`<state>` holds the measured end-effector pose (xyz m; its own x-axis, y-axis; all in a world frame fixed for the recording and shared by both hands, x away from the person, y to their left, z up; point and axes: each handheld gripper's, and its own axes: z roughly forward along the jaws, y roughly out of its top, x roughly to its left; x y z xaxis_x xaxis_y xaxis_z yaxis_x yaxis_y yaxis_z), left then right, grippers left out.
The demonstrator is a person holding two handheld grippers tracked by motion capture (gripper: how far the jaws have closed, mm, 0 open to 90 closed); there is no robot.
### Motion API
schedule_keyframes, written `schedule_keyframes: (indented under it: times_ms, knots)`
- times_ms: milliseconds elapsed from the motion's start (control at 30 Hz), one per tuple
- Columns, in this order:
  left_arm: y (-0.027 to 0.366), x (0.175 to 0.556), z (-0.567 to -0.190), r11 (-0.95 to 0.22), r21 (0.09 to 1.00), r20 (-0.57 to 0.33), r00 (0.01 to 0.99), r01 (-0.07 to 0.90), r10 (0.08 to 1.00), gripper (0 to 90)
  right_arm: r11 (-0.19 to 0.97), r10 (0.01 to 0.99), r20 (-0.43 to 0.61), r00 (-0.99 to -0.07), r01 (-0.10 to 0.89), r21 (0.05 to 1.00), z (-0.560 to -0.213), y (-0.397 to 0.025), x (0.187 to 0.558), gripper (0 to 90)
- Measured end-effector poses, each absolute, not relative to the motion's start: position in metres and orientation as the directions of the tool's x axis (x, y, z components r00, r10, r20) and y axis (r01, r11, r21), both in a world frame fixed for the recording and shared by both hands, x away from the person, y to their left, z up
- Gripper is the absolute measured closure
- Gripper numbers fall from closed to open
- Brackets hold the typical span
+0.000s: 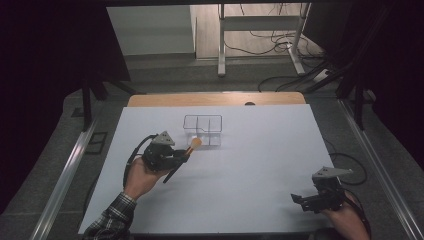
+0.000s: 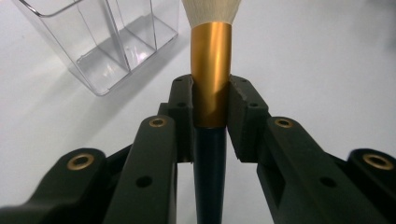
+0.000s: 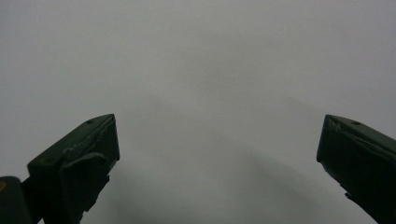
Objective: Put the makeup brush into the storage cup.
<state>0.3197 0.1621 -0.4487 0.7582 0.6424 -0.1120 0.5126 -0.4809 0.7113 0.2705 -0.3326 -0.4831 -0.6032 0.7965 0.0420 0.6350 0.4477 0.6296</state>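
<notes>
A makeup brush (image 1: 184,154) with a dark handle, gold ferrule (image 2: 211,65) and pale bristles is clamped in my left gripper (image 1: 183,156), which is shut on it at the ferrule's lower end (image 2: 210,100). The bristle end points toward a clear plastic divided organizer (image 1: 202,129) just beyond it; in the left gripper view the organizer (image 2: 105,42) stands upper left of the brush. My right gripper (image 1: 300,199) rests low at the near right of the table, its jaws wide apart (image 3: 217,140) with nothing between them over the bare white surface.
The white tabletop (image 1: 260,160) spans the scene, with a wooden strip (image 1: 215,99) along its far edge. Beyond it stand a desk frame (image 1: 260,35) and loose cables (image 1: 280,45) on the floor. Metal rails (image 1: 65,175) run along both sides.
</notes>
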Motion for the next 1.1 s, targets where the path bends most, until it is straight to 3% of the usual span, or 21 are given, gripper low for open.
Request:
schedule_keyframes:
  times_ms: [1100]
  knots:
    - [0.163,0.321,-0.436,-0.317,0.836,-0.142,0.736,0.447,0.662,73.2,0.439,0.800,0.044,-0.598,0.634,0.637,-0.482,-0.333,0.271,0.0]
